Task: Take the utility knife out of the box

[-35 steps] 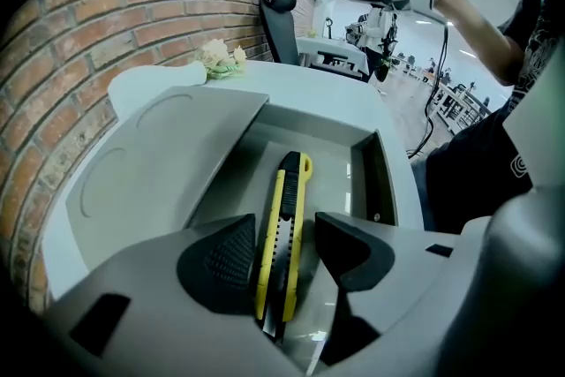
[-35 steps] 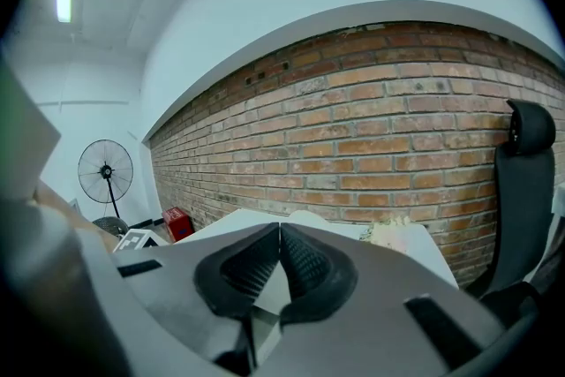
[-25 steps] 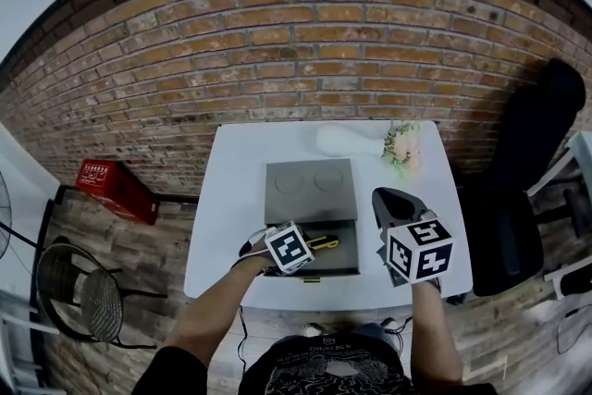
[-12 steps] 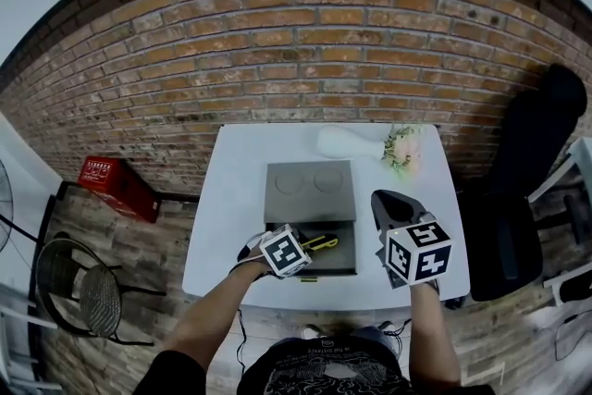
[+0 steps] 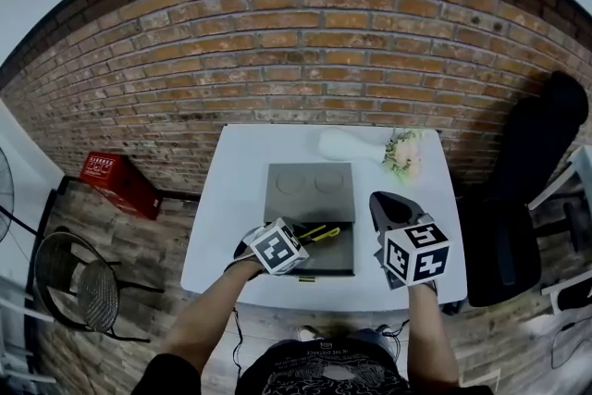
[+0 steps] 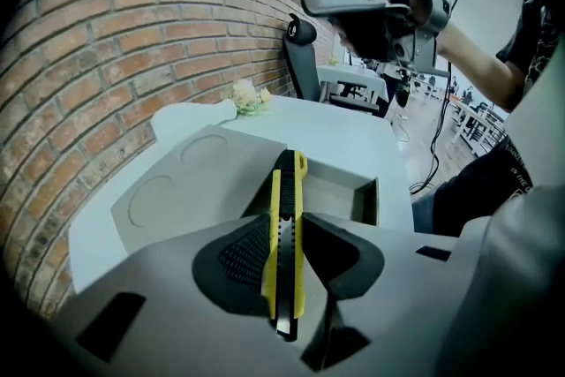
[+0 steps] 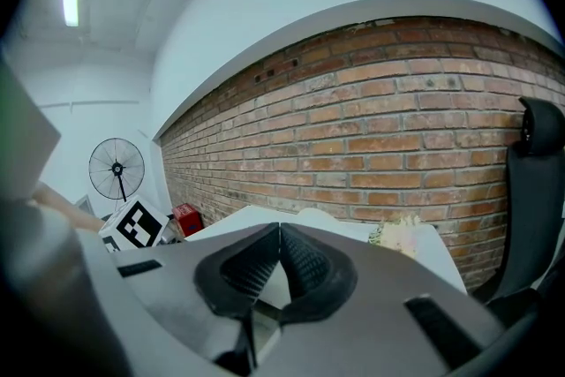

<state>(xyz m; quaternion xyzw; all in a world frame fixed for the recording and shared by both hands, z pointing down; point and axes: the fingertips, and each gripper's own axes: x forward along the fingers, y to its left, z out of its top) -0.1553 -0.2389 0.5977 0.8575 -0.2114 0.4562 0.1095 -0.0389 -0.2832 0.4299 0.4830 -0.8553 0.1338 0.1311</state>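
The yellow and black utility knife (image 6: 284,243) is clamped between the pads of my left gripper (image 6: 284,221), with its black tip pointing away from me. In the head view the knife (image 5: 320,233) hangs tilted just above the open grey box (image 5: 335,265), whose lid (image 5: 310,188) lies flat behind the tray. My left gripper (image 5: 298,236) hovers over the tray's left side. My right gripper (image 5: 385,202) is raised to the right of the box. Its jaws (image 7: 279,236) are shut with nothing between them.
The box sits on a white table (image 5: 242,199). A white vase (image 5: 350,144) lying on its side and pale flowers (image 5: 403,151) are at the table's far edge. A brick wall is behind, a black chair (image 5: 523,199) to the right, and a red crate (image 5: 111,180) and a wire stool (image 5: 79,287) to the left.
My left gripper has risen with the knife, lifting it from the box tray. The right gripper has stayed where it was.
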